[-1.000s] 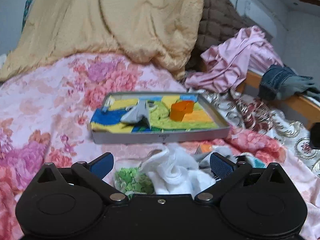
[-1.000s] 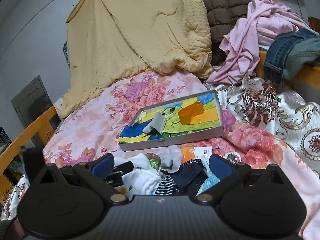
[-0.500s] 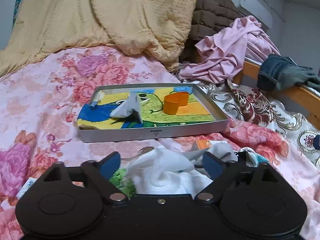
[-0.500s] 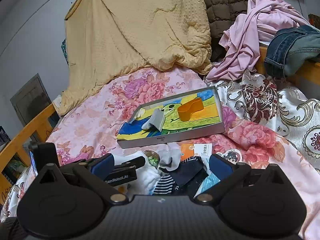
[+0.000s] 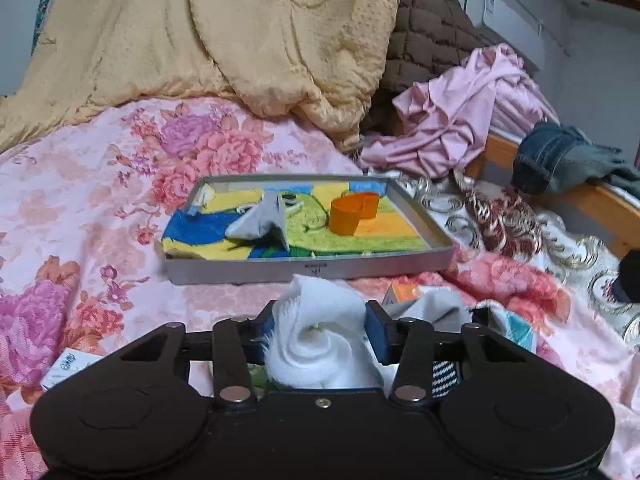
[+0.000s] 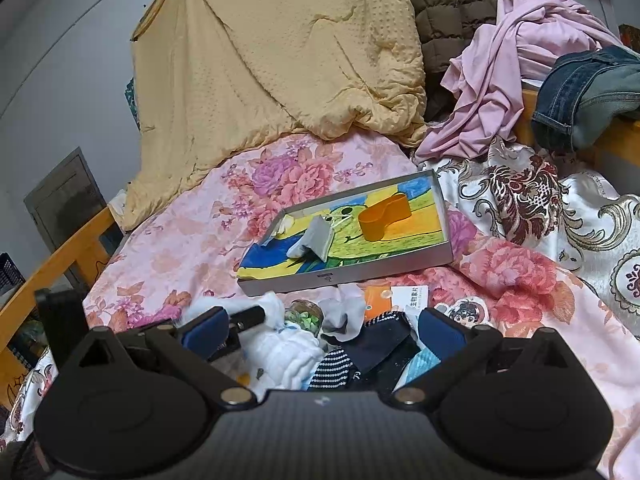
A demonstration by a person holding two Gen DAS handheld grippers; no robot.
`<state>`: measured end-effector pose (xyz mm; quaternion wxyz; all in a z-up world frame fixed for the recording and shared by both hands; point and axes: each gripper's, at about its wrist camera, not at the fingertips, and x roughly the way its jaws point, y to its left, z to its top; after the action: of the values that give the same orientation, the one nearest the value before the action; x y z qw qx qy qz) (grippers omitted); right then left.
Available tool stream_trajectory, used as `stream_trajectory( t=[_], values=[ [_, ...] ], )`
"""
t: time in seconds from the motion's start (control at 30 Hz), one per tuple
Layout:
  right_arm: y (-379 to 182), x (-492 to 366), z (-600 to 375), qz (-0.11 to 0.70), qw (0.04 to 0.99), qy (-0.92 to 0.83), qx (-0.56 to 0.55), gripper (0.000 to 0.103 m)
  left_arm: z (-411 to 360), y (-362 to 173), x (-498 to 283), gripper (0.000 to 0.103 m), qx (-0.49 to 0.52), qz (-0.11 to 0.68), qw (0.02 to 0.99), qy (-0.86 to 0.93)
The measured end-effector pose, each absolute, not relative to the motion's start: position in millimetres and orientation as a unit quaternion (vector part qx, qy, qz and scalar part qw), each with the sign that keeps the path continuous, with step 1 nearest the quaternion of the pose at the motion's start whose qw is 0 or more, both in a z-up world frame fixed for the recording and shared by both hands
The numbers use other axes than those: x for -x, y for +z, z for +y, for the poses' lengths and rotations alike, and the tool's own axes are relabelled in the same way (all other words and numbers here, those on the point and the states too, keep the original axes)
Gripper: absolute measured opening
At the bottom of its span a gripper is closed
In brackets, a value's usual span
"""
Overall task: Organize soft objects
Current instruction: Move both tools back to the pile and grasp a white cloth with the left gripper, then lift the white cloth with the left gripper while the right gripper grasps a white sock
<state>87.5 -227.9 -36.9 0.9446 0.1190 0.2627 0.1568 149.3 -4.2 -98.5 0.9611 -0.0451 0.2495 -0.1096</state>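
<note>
My left gripper (image 5: 320,328) is closing its jaws on a crumpled white cloth (image 5: 320,340), which is bunched between both blue pads (image 5: 378,334) and pressed by them. It sits just before a grey tray (image 5: 312,270) lined with a yellow, blue and green towel. On the towel lie a grey sock (image 5: 264,220) and an orange cup-like piece (image 5: 352,216). My right gripper (image 6: 322,328) stands open above a pile of a striped sock (image 6: 332,368), dark cloth (image 6: 380,344) and white cloth (image 6: 288,356). The left gripper's finger (image 6: 248,314) shows at the pile's left.
A yellow quilt (image 5: 208,40), brown quilt (image 5: 424,40), pink garment (image 5: 468,120) and jeans (image 5: 560,156) lie beyond the tray. A wooden bed rail (image 5: 592,200) runs along the right. An orange and white packet (image 6: 400,296) and a jar of green bits (image 6: 306,318) lie by the pile.
The left jaws have come in from wide open onto the white cloth, which now stands bunched up between the pads. The right gripper has stayed where it was.
</note>
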Motion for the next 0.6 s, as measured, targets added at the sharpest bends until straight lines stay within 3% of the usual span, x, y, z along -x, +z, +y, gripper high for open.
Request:
stream_trajectory(
  t=[0.2,0.33,0.6],
  values=[
    [-40,-86,-227,0.264,0.944,0.159,-0.121,0.103,3,-88,-145,0.033,0.062,0.230,0.966,-0.100],
    [-39,-86,-229,0.266,0.943,0.157,-0.123,0.103,7,-84,-138,0.015,0.067,0.221,0.968,-0.095],
    [-43,-88,-222,0.270,0.942,0.166,-0.111,0.103,19,-77,-110,0.011,0.068,0.204,0.973,-0.088]
  ],
)
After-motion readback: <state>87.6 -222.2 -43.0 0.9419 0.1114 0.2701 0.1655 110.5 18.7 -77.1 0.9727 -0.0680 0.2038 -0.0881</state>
